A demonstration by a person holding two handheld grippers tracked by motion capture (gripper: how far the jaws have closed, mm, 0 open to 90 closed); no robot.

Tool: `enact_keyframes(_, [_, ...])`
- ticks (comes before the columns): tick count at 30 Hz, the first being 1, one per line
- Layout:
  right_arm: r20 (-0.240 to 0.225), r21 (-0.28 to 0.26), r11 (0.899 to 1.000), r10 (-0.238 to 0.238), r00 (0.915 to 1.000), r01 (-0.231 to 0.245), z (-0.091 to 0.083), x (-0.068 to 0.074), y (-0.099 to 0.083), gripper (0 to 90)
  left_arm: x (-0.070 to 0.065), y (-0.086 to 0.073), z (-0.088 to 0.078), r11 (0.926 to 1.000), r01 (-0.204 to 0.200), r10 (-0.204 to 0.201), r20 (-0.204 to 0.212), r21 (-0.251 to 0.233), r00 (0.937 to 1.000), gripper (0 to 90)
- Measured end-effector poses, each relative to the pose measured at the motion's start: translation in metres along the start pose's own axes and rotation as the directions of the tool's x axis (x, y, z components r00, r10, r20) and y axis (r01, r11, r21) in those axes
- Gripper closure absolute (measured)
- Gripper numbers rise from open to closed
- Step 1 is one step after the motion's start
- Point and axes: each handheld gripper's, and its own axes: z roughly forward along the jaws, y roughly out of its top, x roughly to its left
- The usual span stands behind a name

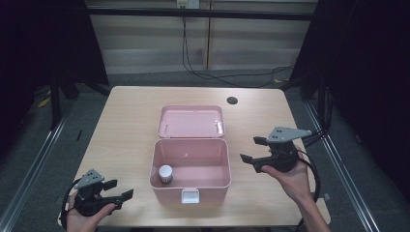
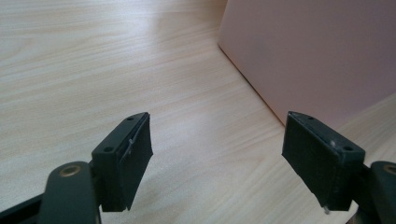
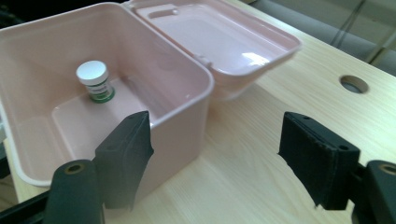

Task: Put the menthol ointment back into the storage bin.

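Though the bottle (image 1: 166, 173) stands inside the pink box (image 1: 189, 192), both tools, left (image 1: 121, 190) and right (image 1: 252, 150), open and empty over bare table (image 1: 125, 125).

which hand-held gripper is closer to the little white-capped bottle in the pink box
Left. The left hand-held gripper sits just outside the box's near-left corner, where the bottle stands; the right hand-held gripper is beyond the opposite wall.

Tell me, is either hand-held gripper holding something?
No. The left hand-held gripper and the right hand-held gripper are both open and empty, beside the pink box.
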Motion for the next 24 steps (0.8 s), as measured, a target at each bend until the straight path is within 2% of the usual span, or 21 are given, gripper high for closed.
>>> enact_keyframes(3, [0.047, 0.001, 1.0, 0.023, 0.9986, -0.023, -0.007, -0.003, -0.01, 24.0, 0.0, 0.0, 0.0, 1.0, -0.001, 0.001, -0.001, 0.0, 1.0, 24.0])
enact_keyframes(4, [0.039, 0.007, 0.999, 0.034, 0.9987, -0.034, -0.009, -0.005, -0.014, 25.1, 0.0, 0.001, 0.001, 1.0, 0.001, -0.001, 0.001, -0.002, 1.0, 24.0])
enact_keyframes(12, [0.087, 0.0, 0.994, 0.107, 0.9904, -0.108, -0.023, -0.015, -0.048, 24.4, -0.001, 0.001, 0.001, 1.0, -0.004, 0.004, 0.002, 0.0, 1.0, 23.9])
enact_keyframes(15, [0.115, -0.036, 0.988, 0.153, 0.9815, -0.15, -0.029, -0.017, -0.064, 23.0, -0.002, 0.002, 0.002, 1.0, -0.002, 0.002, 0.003, -0.001, 1.0, 23.8])
enact_keyframes(16, [0.135, -0.037, 0.986, 0.163, 0.9773, -0.16, -0.029, -0.017, -0.071, 23.1, -0.003, 0.002, 0.002, 1.0, -0.005, 0.005, 0.006, 0.002, 1.0, 23.8])
enact_keyframes(17, [0.14, -0.04, 0.985, 0.171, 0.9753, -0.167, -0.029, -0.018, -0.076, 23.1, -0.003, 0.002, 0.003, 0.9999, -0.012, 0.012, 0.005, 0.005, 0.9999, 23.8])
enact_keyframes(20, [0.158, -0.036, 0.978, 0.209, 0.9649, -0.206, -0.029, -0.022, -0.089, 23.0, -0.002, 0.002, 0.002, 1.0, -0.001, 0.001, 0.008, 0.002, 1.0, 23.8])
enact_keyframes(21, [0.163, -0.045, 0.973, 0.231, 0.9591, -0.227, -0.029, -0.023, -0.093, 22.8, -0.002, 0.002, 0.002, 1.0, -0.003, 0.003, 0.006, 0.0, 1.0, 23.8])
enact_keyframes(24, [0.193, -0.029, 0.968, 0.25, 0.9488, -0.249, -0.026, -0.028, -0.105, 20.4, -0.001, 0.002, 0.001, 1.0, -0.005, 0.005, 0.007, 0.001, 1.0, 23.8])
